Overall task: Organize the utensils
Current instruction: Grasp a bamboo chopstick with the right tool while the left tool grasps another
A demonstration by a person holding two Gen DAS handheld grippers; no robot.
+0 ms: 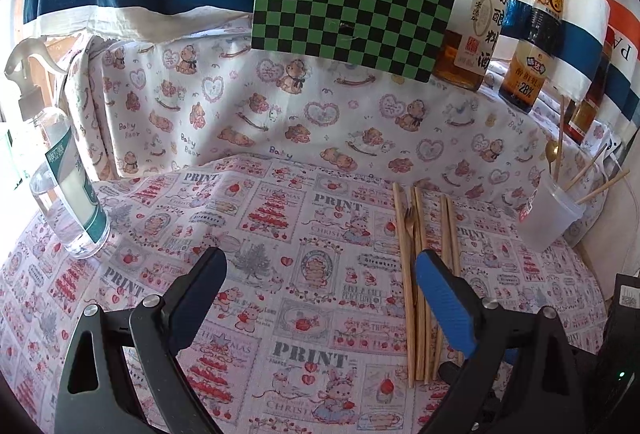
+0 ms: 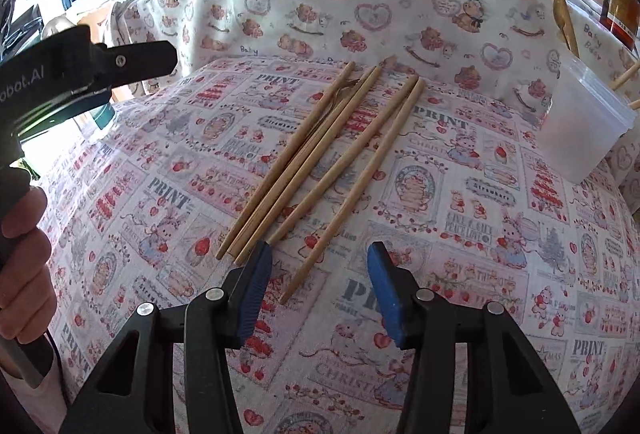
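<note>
Several wooden chopsticks [image 2: 320, 158] lie side by side on the printed tablecloth, with a small fork [image 2: 340, 90] among them; they also show in the left wrist view [image 1: 420, 274]. A translucent plastic cup [image 2: 584, 126] at the right holds chopsticks and a gold spoon [image 1: 552, 154]. My right gripper [image 2: 320, 254] is open and empty, low over the near tips of the chopsticks. My left gripper [image 1: 320, 262] is open and empty, just left of the chopsticks; its right finger [image 1: 444, 298] overlaps them. It also shows in the right wrist view [image 2: 100, 66] at the left.
A clear spray bottle [image 1: 68, 186] stands at the left. A green checkerboard card [image 1: 356, 2] leans at the back. Sauce bottles [image 1: 536, 46] stand at the back right behind the cup [image 1: 552, 210]. A hand [image 2: 24, 254] holds the left gripper's handle.
</note>
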